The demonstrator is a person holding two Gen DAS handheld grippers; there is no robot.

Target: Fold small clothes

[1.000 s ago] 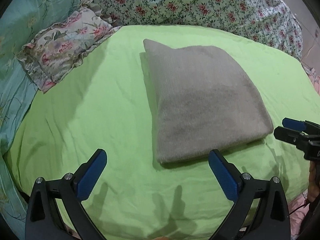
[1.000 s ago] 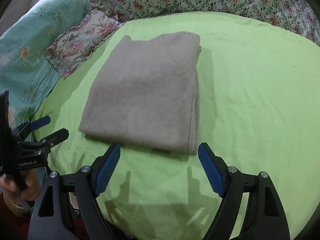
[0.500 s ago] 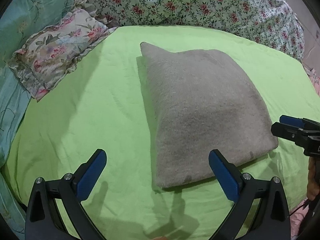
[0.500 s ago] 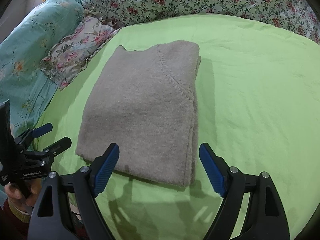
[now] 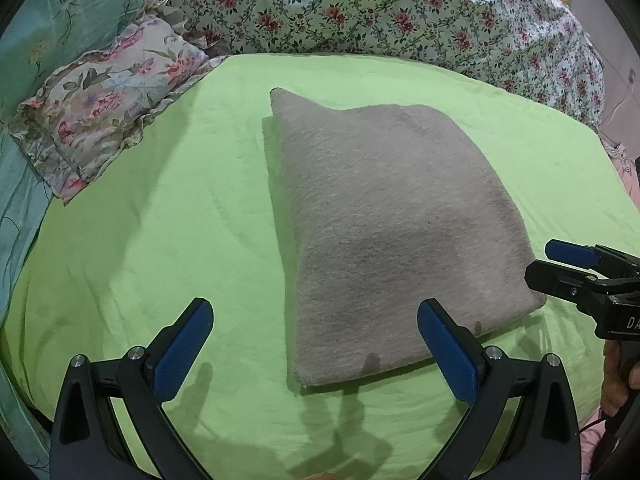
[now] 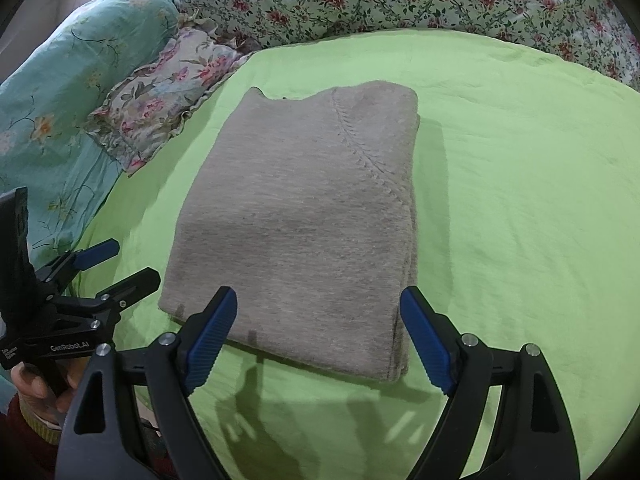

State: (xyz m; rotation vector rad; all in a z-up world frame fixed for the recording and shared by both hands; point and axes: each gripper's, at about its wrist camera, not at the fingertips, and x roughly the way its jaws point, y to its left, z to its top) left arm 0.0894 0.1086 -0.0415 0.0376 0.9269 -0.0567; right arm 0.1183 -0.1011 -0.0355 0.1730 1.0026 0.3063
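A grey knitted garment lies folded into a thick rectangle on the green bed sheet. My left gripper is open just above its near left corner, nothing between the blue pads. My right gripper also hovers open over the near edge of the garment, its pads apart from the cloth. Each gripper shows in the other's view: the right one at the garment's right edge, the left one at its left edge.
A floral frilled pillow lies at the far left on a teal quilt. A flowered duvet is heaped along the back. The sheet's right edge drops off. A person's hand grips the left handle.
Both grippers have come slightly closer to the folded garment, which now fills more of each view. The garment itself lies as before, and both grippers stay open.
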